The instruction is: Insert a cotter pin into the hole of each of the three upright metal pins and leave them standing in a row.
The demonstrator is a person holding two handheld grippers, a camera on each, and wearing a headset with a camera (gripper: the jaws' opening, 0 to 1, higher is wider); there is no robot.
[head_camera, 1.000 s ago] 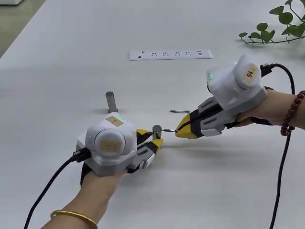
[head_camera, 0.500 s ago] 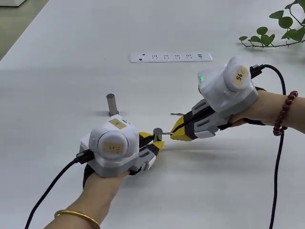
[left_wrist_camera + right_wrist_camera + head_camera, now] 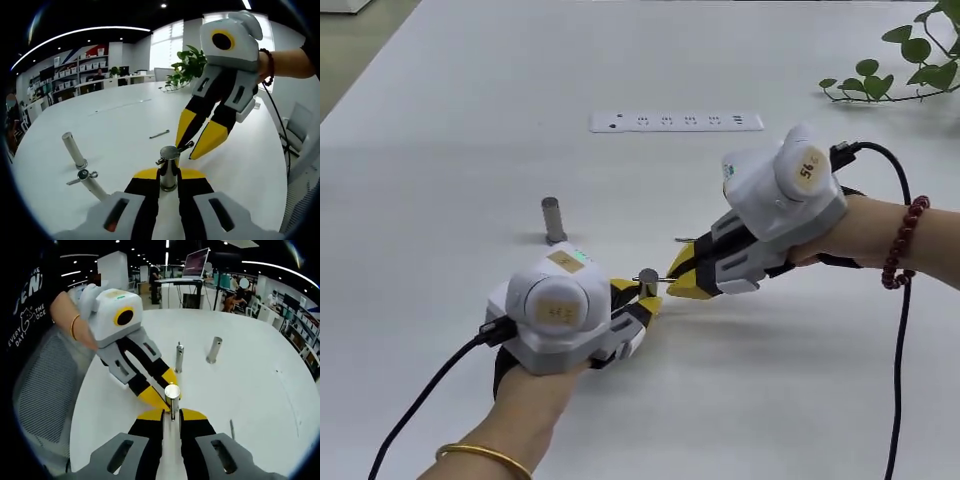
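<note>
My left gripper [image 3: 646,296] is shut on an upright metal pin [image 3: 648,278] standing on the white table; its jaws clamp the shaft [image 3: 169,170] low down. From the right, my right gripper [image 3: 674,282] is shut on a cotter pin [image 3: 186,147] whose shank passes through the hole near the pin's top. The pin's round top [image 3: 172,390] sits just beyond my right jaws. A second pin [image 3: 90,182] stands to the left with a cotter pin [image 3: 81,175] through it. The third pin [image 3: 552,219] stands bare farther back.
A loose cotter pin [image 3: 159,134] lies on the table beyond the held pin, also seen as a loose cotter pin [image 3: 231,429]. A white power strip [image 3: 677,121] lies at the back and a leafy plant [image 3: 905,55] at the far right. Cables trail from both grippers.
My right gripper has moved left toward the held pin, driving the cotter pin further through its hole. The left gripper and the pin stay put.
</note>
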